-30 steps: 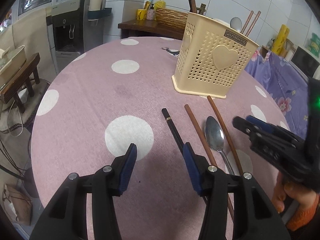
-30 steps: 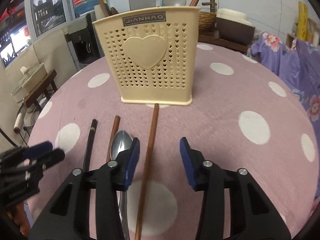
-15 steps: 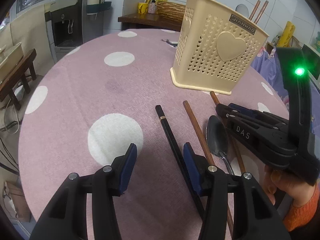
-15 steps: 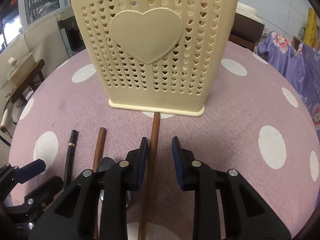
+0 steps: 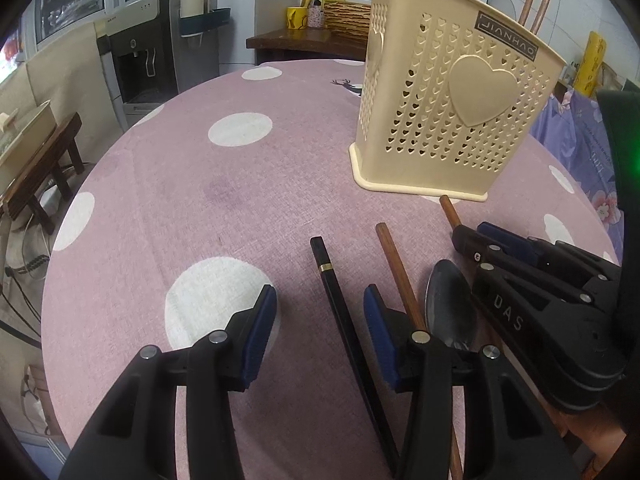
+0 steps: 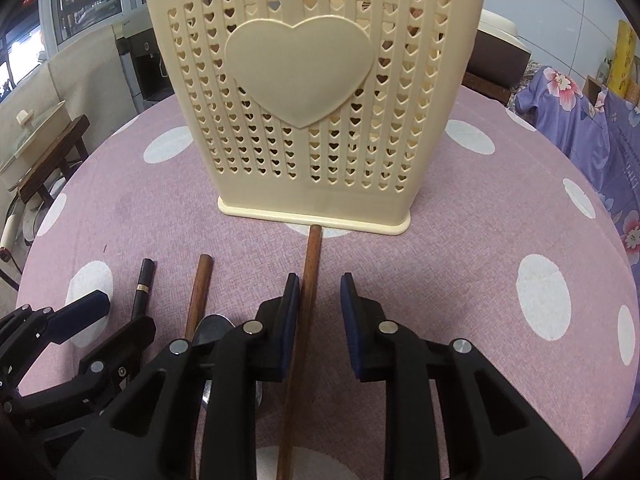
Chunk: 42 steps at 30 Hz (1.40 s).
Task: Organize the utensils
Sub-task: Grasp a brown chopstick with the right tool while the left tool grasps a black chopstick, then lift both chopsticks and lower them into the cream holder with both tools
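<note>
A cream heart-pattern utensil holder (image 5: 452, 120) (image 6: 312, 100) stands on the pink dotted table (image 5: 200, 200), with chopsticks (image 5: 532, 0) sticking out of it. In front of it lie a black chopstick (image 5: 332, 292) (image 6: 143, 284), a brown chopstick (image 5: 396, 268) (image 6: 199, 292), a metal spoon (image 5: 448, 308) (image 6: 214, 322) and a second brown chopstick (image 5: 448, 208) (image 6: 310, 256). My left gripper (image 5: 320, 332) (image 6: 120, 318) is closing with the black chopstick between its pads, untouched. My right gripper (image 6: 320, 316) (image 5: 468, 236) is closing around the second brown chopstick; its left pad sits against the stick while the right pad stays apart.
A water dispenser (image 5: 140, 64) and a wooden bench (image 5: 44, 164) stand left of the table. A side table (image 5: 304, 36) with cups and a basket is behind. Purple floral cloth (image 5: 576, 140) (image 6: 592, 120) hangs at the right. A person's orange-sleeved hand (image 5: 600, 440) holds the right gripper.
Both grippers came forward and lower toward the utensils. The right jaws narrowed around the brown chopstick. The left jaws now straddle the black chopstick and have narrowed slightly.
</note>
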Tool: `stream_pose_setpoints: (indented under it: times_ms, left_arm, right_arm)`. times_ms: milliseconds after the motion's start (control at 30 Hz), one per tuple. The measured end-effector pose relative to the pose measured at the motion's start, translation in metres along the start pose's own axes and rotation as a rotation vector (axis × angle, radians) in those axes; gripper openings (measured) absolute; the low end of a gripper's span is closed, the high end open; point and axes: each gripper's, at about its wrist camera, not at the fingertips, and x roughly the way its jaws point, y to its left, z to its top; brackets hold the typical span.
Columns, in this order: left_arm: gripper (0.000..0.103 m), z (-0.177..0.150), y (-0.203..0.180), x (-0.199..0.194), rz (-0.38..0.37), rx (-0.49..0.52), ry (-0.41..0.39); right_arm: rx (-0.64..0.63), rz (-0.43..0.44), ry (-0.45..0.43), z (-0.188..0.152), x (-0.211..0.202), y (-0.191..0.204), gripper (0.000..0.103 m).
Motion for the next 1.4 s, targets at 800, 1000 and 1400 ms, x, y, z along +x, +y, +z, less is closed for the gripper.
stream_pose_setpoints:
  times_ms: [800, 1000, 1400]
  left_arm:
    - [0.009, 0.011, 0.009, 0.007, -0.015, 0.014, 0.024]
    - [0.008, 0.013, 0.012, 0.008, -0.029, 0.006, 0.027]
    - [0.008, 0.026, 0.026, -0.040, -0.129, -0.020, -0.108]
  right_arm:
    - [0.011, 0.036, 0.011, -0.006, -0.008, -0.007, 0.008]
    - [0.016, 0.043, -0.021, -0.012, -0.020, -0.009, 0.008]
    - [0.089, 0.082, -0.192, -0.021, -0.095, -0.027, 0.008]
